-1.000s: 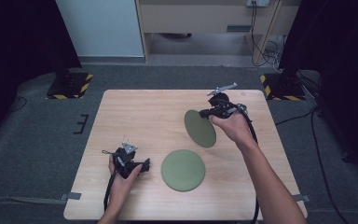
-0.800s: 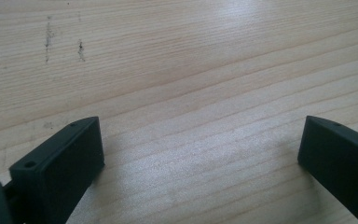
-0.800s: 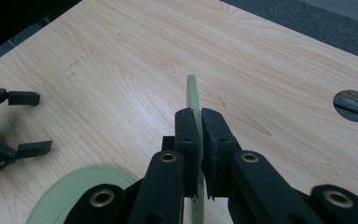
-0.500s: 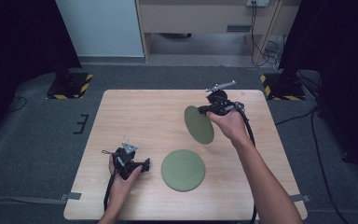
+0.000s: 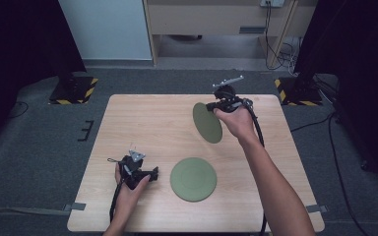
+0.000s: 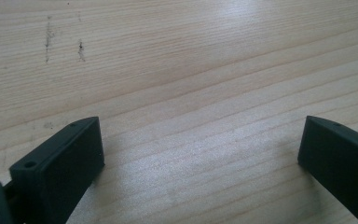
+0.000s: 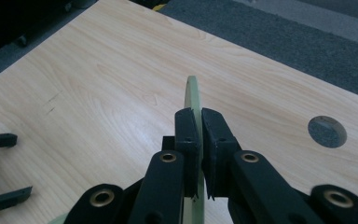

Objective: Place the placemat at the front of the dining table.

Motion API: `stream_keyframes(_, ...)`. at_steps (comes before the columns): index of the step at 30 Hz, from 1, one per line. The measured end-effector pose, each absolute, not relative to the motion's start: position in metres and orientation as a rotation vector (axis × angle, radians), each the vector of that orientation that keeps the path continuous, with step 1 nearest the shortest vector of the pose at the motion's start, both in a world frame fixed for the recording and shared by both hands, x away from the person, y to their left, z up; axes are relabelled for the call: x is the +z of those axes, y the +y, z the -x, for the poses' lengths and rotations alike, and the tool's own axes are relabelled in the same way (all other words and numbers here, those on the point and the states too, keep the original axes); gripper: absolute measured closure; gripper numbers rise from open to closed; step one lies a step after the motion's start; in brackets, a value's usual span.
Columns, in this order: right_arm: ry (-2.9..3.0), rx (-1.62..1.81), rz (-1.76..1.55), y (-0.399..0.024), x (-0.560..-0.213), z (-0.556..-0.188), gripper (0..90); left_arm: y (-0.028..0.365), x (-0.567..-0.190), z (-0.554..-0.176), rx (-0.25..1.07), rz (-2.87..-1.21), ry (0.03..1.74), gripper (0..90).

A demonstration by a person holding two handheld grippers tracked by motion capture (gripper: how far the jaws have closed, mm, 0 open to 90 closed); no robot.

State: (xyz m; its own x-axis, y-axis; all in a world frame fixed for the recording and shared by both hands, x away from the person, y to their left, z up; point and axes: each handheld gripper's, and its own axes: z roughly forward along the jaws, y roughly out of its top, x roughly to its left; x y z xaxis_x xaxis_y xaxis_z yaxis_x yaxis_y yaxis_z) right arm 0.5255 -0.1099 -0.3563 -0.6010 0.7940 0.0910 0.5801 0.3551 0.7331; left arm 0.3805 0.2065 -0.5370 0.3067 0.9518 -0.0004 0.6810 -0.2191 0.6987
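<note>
Grey carpet surrounds the pale wooden desk [image 5: 142, 123]. Your right tongs [image 7: 200, 126] are clamped on the rim of a green plate [image 5: 207, 123] — you hold it on edge, lifted above the far right part of the desk, its face turned toward the left. A second green plate [image 5: 193, 178] lies flat near the front edge, well apart from the first. Your left tongs [image 5: 150, 174] rest low at the front left, just beside the flat plate — jaws spread wide, with bare wood between them.
</note>
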Motion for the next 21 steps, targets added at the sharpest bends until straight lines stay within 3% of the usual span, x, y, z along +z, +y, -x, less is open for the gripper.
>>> stream_keyframes(21, 2.271, 1.084, -1.238, -0.098, -0.355, -0.538, 86.1, 0.207, -0.537, -0.381, 0.587, -1.982, 1.442, 0.0)
